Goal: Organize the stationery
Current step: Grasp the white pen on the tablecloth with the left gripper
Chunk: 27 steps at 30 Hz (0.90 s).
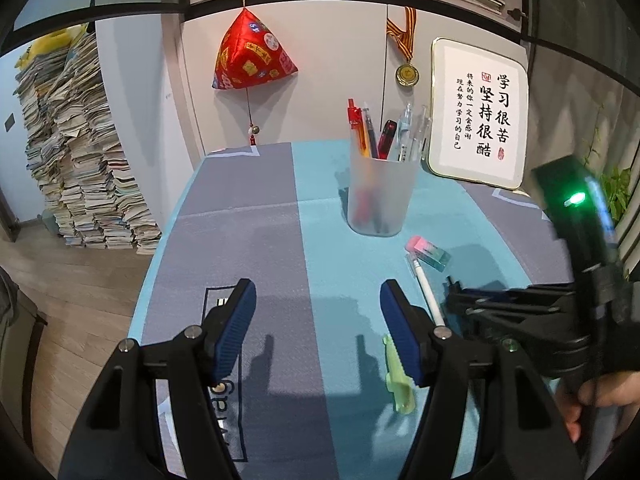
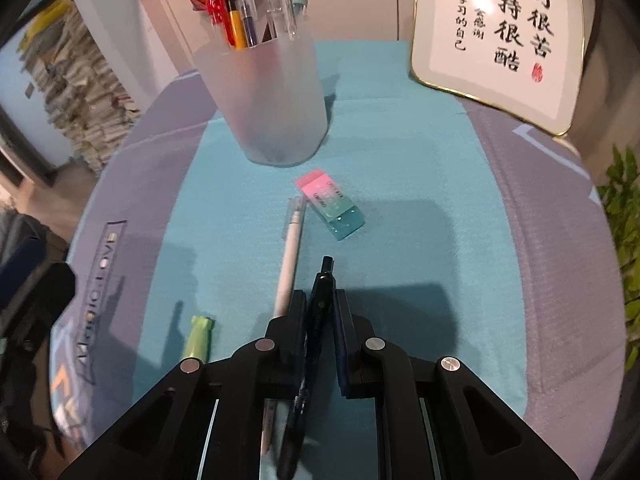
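Observation:
A frosted pen cup [image 1: 379, 196] [image 2: 264, 100] holding several pens stands on the teal and grey table mat [image 1: 320, 240]. In front of it lie a pink-and-teal eraser [image 1: 427, 253] [image 2: 330, 208], a white pen [image 1: 427, 292] [image 2: 290, 258] and a light green pen [image 1: 396, 376] [image 2: 198, 338]. My left gripper [image 1: 318, 300] hovers open over the mat with nothing between its blue pads, the green pen just by its right finger. My right gripper [image 2: 322, 300] is shut on a black pen [image 2: 320, 308], whose tip pokes forward past the fingers, beside the white pen.
A framed calligraphy sign [image 1: 478, 132] [image 2: 500, 36] leans at the back right. A red pyramid ornament [image 1: 254, 56] and a medal [image 1: 407, 74] hang on the wall. Paper stacks [image 1: 80, 160] rise on the floor at left. A green plant [image 2: 624, 240] is at the right.

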Available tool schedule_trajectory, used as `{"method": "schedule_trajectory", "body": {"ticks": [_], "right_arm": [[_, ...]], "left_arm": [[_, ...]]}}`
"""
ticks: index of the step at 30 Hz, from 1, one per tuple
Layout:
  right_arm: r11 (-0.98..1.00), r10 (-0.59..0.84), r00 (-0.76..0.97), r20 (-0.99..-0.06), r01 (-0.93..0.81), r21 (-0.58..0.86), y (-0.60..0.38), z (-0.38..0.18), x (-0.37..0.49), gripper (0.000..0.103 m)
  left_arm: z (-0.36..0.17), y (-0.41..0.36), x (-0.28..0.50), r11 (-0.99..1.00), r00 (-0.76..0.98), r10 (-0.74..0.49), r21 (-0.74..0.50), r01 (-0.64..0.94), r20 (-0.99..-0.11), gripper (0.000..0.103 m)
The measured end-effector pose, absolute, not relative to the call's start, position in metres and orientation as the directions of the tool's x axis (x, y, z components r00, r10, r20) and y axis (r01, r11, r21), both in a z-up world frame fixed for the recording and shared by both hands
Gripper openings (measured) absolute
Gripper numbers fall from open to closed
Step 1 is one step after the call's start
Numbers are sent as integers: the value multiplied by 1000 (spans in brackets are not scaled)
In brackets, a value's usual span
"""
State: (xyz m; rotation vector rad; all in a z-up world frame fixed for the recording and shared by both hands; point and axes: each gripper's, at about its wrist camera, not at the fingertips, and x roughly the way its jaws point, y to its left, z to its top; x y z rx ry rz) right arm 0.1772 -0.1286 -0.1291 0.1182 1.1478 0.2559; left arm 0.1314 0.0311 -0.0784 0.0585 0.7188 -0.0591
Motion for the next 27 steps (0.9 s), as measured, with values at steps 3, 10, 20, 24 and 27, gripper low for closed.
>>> {"method": "schedule_trajectory", "body": {"ticks": [3, 10, 20, 24, 27], "right_arm": [[961, 277, 435, -857, -126, 247, -149, -111, 171, 12], [954, 291, 522, -802, -96, 284, -188, -84, 151, 12], [937, 318, 546, -775, -59, 343, -216, -91, 144, 12], [930, 335, 554, -762, -62, 363, -224, -91, 144, 12], [925, 344, 561, -753, -66, 374, -226, -90, 144, 12]], "left_arm": [[-81, 21, 140, 995, 735, -54, 28, 98, -676, 63], [-105, -23, 175, 982, 647, -109, 20, 188, -755, 64], [-138, -54, 212, 976, 575, -74, 61, 211, -815, 51], [-145, -52, 223, 982, 543, -69, 39, 186, -837, 50], [-144, -52, 228, 983, 541, -77, 26, 180, -838, 51]]}}
